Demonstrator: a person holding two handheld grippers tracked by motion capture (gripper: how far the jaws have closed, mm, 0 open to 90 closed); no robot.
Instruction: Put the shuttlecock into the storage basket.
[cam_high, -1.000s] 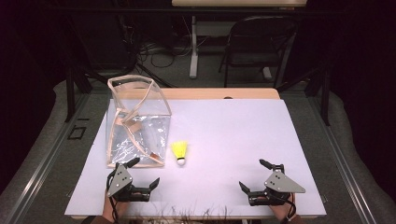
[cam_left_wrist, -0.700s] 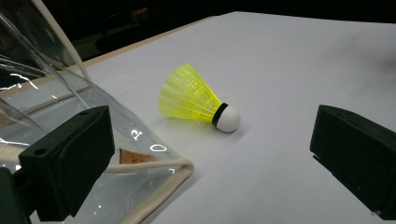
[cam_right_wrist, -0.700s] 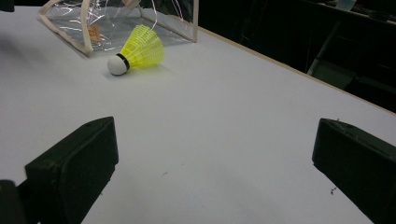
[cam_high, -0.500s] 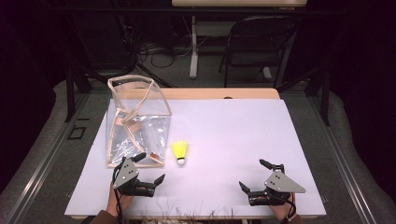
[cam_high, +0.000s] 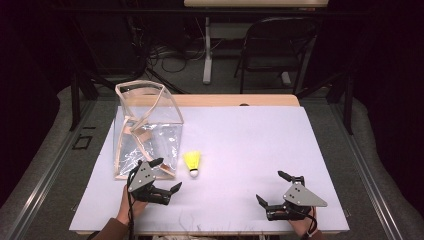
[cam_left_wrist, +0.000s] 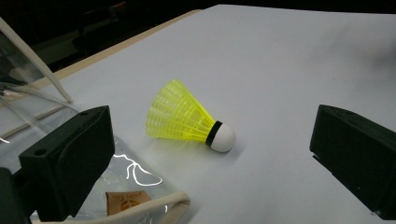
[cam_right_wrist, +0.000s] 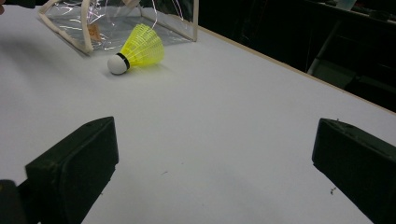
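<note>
The left claw (cam_high: 166, 176), jaws spread, is nearing the yellow plastic shuttlecock (cam_left_wrist: 189, 117) lying ungrasped beside the clear plastic bag (cam_high: 145, 130); the right claw (cam_high: 272, 189) is waiting, spread.

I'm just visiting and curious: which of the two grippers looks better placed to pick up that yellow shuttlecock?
Probably the left gripper. Its open jaws sit just short of the shuttlecock, beside the clear bag. The right gripper, also open, rests far across the white table.
</note>
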